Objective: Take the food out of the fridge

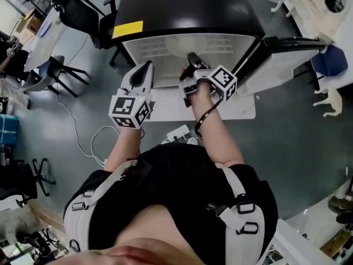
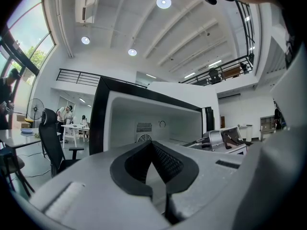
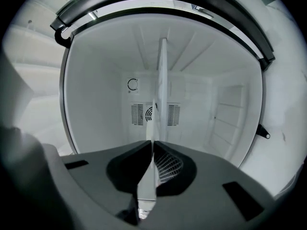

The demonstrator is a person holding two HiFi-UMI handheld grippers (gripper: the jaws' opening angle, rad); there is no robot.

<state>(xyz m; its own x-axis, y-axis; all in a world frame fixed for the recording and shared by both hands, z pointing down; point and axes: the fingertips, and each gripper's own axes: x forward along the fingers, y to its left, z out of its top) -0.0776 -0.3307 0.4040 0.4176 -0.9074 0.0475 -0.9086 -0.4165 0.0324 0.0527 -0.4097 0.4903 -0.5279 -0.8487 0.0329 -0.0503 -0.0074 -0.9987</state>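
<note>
A small black fridge stands open, its door swung out to the right. Its white inside has vents on the back wall, and I see no clear food item. My right gripper reaches level into the opening. In the right gripper view its jaws are shut on a thin white flat piece that shows edge-on and runs toward the back wall. What that piece is I cannot tell. My left gripper hangs just left of the opening, shut and empty, with the right gripper beside it.
A white board lies on the floor before the fridge, with a power strip and a white cable near my feet. Office chairs and desks stand at the left. A small toy dog stands at the right.
</note>
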